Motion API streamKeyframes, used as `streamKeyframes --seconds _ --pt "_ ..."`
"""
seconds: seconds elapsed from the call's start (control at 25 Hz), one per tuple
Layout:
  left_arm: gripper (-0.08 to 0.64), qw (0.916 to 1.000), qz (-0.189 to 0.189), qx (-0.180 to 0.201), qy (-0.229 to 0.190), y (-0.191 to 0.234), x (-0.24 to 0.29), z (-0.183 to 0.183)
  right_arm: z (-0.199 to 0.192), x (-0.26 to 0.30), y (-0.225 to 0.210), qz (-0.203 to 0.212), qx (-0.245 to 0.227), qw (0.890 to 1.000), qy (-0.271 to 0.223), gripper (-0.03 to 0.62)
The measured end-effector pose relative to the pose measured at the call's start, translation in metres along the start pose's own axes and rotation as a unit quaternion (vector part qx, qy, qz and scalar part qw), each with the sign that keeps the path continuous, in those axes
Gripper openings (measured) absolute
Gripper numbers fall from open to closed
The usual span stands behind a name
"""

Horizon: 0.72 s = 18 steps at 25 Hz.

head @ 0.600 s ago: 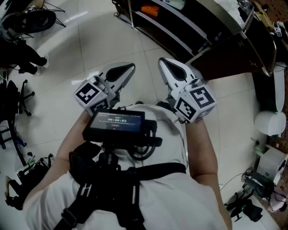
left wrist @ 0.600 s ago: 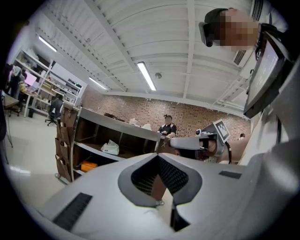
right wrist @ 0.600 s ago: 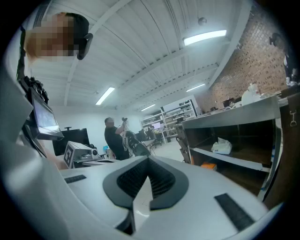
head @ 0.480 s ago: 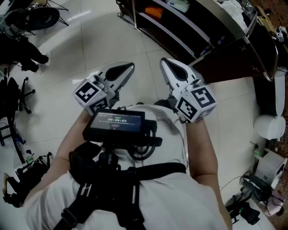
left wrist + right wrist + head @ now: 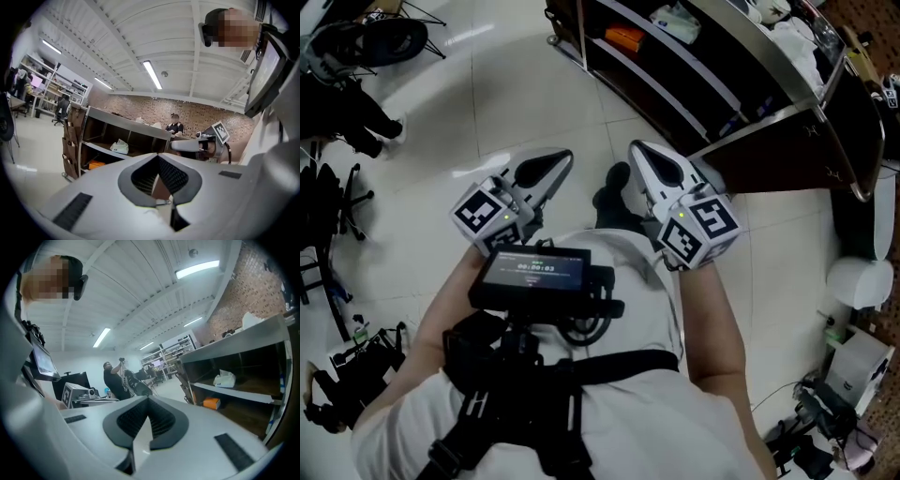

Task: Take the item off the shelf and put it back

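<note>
A dark shelf unit [image 5: 694, 70] stands ahead at the upper right of the head view. On its shelves lie an orange box [image 5: 623, 38] and a white crumpled bag [image 5: 675, 19]. My left gripper [image 5: 555, 164] and right gripper [image 5: 645, 157] are held side by side at chest height, short of the shelf, both shut with nothing between the jaws. The left gripper view shows its shut jaw tips [image 5: 158, 157], with the bag [image 5: 119, 146] and the orange box [image 5: 96, 165] beyond. From the right gripper [image 5: 148, 401], the bag [image 5: 225, 379] and the box [image 5: 212, 403] lie to the right.
A pale tiled floor [image 5: 487, 103] lies below. Dark equipment and chairs [image 5: 337, 103] stand at the left, and cables and white devices [image 5: 853, 356] sit at the right. A person [image 5: 112, 378] stands in the background of the right gripper view; another [image 5: 176, 126] sits behind the shelf.
More of the shelf has come into the head view, and both grippers have shifted slightly left with it. A dark shoe now shows between the grippers. Both stay shut.
</note>
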<state>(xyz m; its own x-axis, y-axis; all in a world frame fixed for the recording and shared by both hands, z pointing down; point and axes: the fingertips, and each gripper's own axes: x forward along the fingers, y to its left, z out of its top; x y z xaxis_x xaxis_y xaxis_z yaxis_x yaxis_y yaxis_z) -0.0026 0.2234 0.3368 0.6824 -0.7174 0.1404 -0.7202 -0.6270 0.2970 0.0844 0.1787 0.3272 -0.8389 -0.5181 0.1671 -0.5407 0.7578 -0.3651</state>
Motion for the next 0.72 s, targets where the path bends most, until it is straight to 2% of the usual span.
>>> streamKeyframes --seconds 0.24,0.44,0.72 --pt "0.008 0.9995 0.009 0.004 0.029 0.041 0.046 0.004 -0.007 0.044 -0.057 0.007 0.031 1.0 0.004 0.008" --pt "0.008 0.9984 0.021 0.002 0.053 0.092 0.087 0.027 -0.006 0.095 -0.082 0.044 0.018 0.999 0.026 0.008" --pt "0.008 0.9972 0.01 0.005 0.074 0.141 0.151 0.051 0.013 0.133 -0.142 0.042 0.03 0.998 0.033 0.008"
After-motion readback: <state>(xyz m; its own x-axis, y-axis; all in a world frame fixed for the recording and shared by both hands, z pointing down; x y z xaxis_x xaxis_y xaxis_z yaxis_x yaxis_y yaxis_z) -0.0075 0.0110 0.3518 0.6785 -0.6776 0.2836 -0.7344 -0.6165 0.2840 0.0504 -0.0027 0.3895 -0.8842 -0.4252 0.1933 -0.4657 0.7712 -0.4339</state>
